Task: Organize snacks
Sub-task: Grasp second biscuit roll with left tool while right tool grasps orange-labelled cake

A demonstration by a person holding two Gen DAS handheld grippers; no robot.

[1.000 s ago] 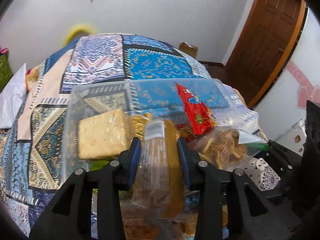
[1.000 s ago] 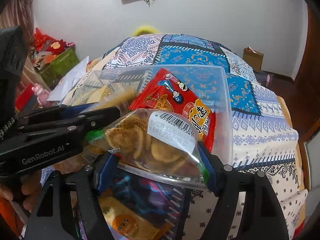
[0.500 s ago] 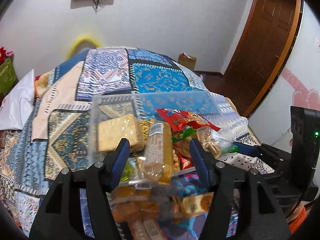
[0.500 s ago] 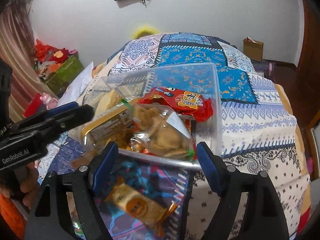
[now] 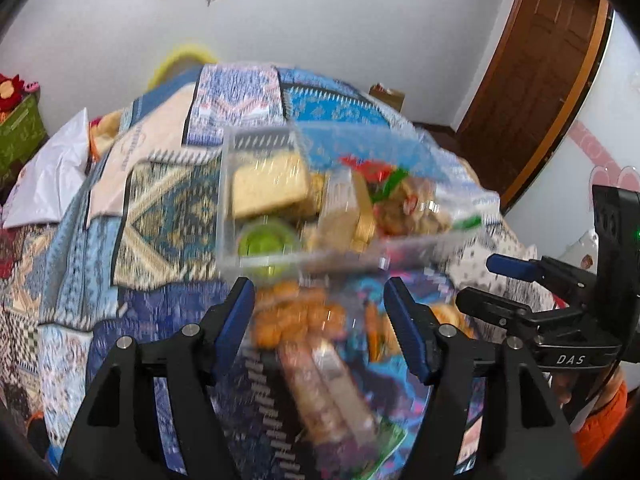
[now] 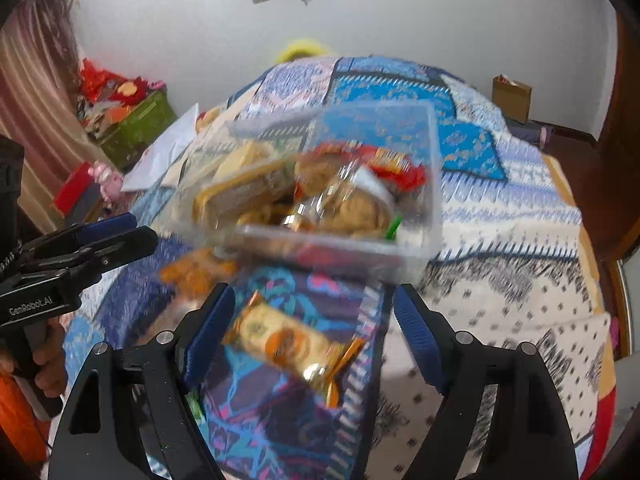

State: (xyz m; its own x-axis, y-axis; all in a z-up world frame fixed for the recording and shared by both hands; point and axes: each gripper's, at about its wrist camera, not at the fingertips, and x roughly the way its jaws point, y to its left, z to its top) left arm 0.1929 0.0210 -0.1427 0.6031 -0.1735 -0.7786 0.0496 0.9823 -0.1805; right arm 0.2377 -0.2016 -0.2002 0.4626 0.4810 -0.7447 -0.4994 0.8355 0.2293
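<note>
So both grippers are hovering over the bed with their jaws spread wide and nothing in either of them. The right gripper [image 6: 310,332] is the one that matters, I think: in its own view the orange-and-gold wrapped snack [image 6: 292,344] sits in the lower middle of the frame, right in the gap between the two blue pads [image 6: 208,332], lying flat on the dark patterned cloth [image 6: 280,408]. Its long axis runs on a slant, from the left pad down toward the lower right, so it's roughly across the opening and not lined up with the fingers. I can't tell if it's touching either pad; it looks like it's below them.

The left gripper [image 5: 320,320] is just as wide open, and under it, at the bottom centre of its view, there's a blurry heap of loose packets [image 5: 312,360], orange ones and a longer brownish one. Too smeared to name.

The clear plastic bin [image 6: 434,184] sits just past both sets of fingertips, in the middle of each frame, already stuffed with crackers, a red packet and a bagged snack.

My guess is the right one is closer to a clean grab, but it'd need a twist to close across the short side of that wrapper, then a short hop forward to the bin.
</note>
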